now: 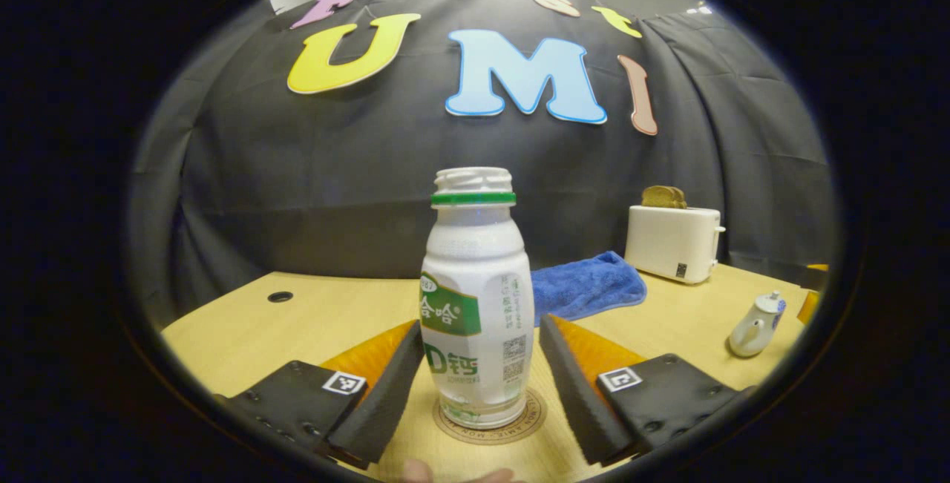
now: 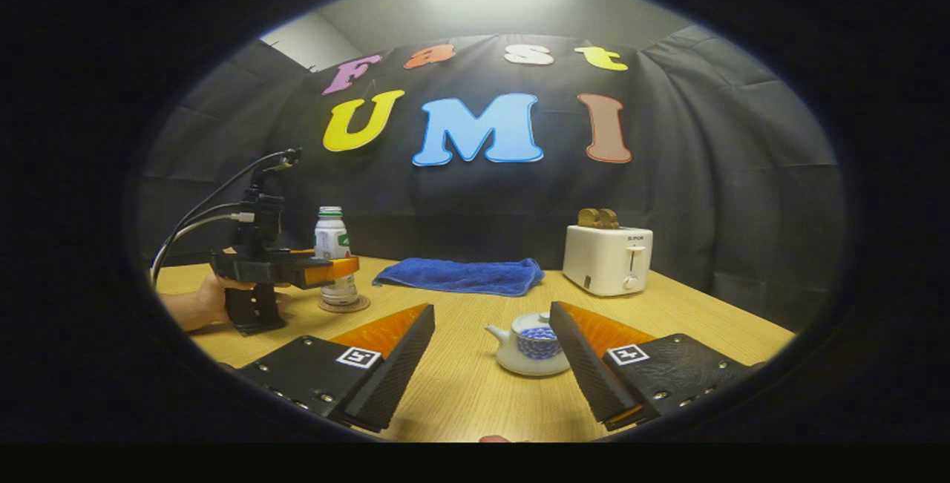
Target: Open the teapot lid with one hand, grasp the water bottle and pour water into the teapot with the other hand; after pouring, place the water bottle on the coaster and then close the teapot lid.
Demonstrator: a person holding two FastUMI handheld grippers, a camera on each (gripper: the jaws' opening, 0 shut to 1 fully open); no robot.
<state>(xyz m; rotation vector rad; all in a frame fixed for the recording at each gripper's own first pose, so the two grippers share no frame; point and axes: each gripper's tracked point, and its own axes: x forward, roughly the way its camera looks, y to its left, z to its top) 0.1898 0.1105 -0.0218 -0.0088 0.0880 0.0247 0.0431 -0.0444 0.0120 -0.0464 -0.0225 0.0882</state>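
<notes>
A pale wooden table (image 2: pixel 475 394) is filling the booth, with dark cloth hanging behind it. Starting at the left, the left gripper (image 1: pixel 479 383) is standing spread around the one water bottle (image 1: pixel 476 297), both fingers (image 1: pixel 382 386) just beside the bottle's sides but seemingly not yet pressing, so it is gripping nothing; from the right gripper view the same gripper (image 2: pixel 334 269) is showing with a hand (image 2: pixel 208 301) behind it. The bottle is standing upright and uncapped on the single round coaster (image 1: pixel 534 424), straight ahead between those fingers. To do this step well, in my judgement, the fingers should be closing squarely on the bottle's waist, low enough to keep it steady and level as it is lifting, since the open mouth could be spilling. Moving right, one blue towel (image 2: pixel 460 275) is lying beyond, then one white toaster (image 2: pixel 607 259) holding toast. The right gripper (image 2: pixel 493 364) is waiting with its fingers wide apart and empty, the one teapot (image 2: pixel 528 349) sitting just ahead between them, slightly toward its right finger, lid seemingly still on.
</notes>
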